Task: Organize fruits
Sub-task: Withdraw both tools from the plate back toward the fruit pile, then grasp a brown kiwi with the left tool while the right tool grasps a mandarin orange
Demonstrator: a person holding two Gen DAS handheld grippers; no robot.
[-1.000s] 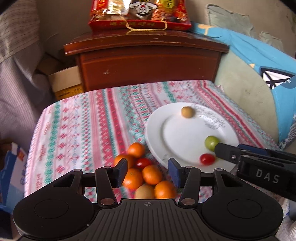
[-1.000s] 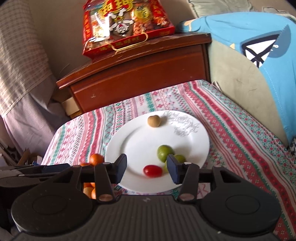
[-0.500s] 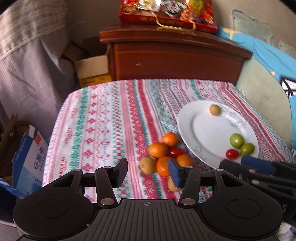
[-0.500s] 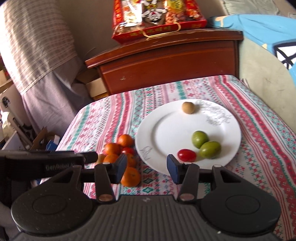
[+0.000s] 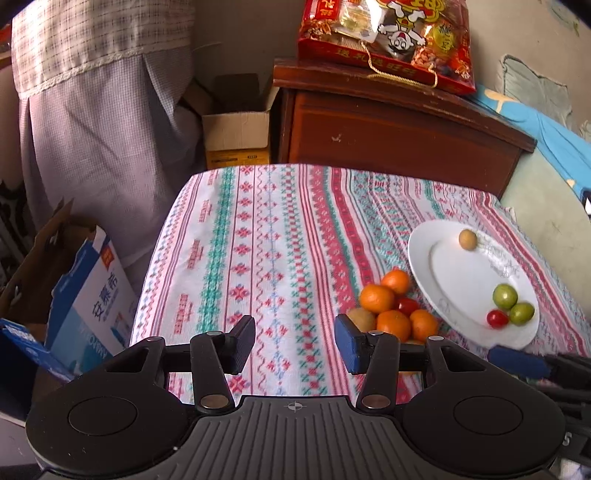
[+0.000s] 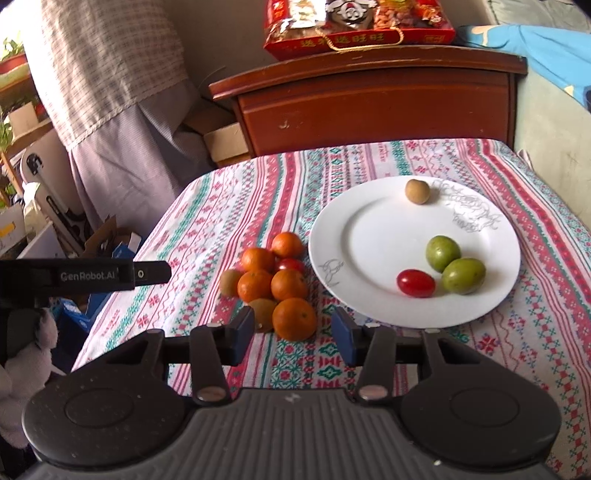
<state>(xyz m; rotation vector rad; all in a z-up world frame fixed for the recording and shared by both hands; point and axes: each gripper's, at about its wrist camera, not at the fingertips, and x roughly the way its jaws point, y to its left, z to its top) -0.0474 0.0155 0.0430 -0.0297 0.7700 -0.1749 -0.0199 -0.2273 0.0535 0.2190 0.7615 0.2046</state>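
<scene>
Right gripper (image 6: pixel 293 330): nearest the camera, jaws spread wide with nothing between them, held above the table's front edge.
Left gripper (image 5: pixel 294 343): also wide apart and holding nothing, over bare cloth to the left of the fruit.
Table (image 6: pixel 229 206): covered with a cloth striped in red, green and white.
Orange pile (image 6: pixel 275 282): five small oranges bunched together and touching, just left of the plate; the closest orange (image 6: pixel 294 319) sits in line with the gap of the right gripper.
Mixed into the pile: two brownish fruits, one (image 6: pixel 229 282) on the left edge and one (image 6: pixel 263 312) at the front, plus one red tomato (image 6: pixel 290 264) tucked between the oranges.
White plate (image 6: pixel 373 254): on the right half of the table, holding four fruits.
On the plate: one red tomato (image 6: pixel 415 283) and two green fruits (image 6: pixel 453 264) touching near its front right, and one round brown fruit (image 6: pixel 417 191) alone at the far rim.
Wooden cabinet (image 6: pixel 376 103): behind the table.
Red gift bag (image 6: pixel 358 26): one, on top of the cabinet.
</scene>
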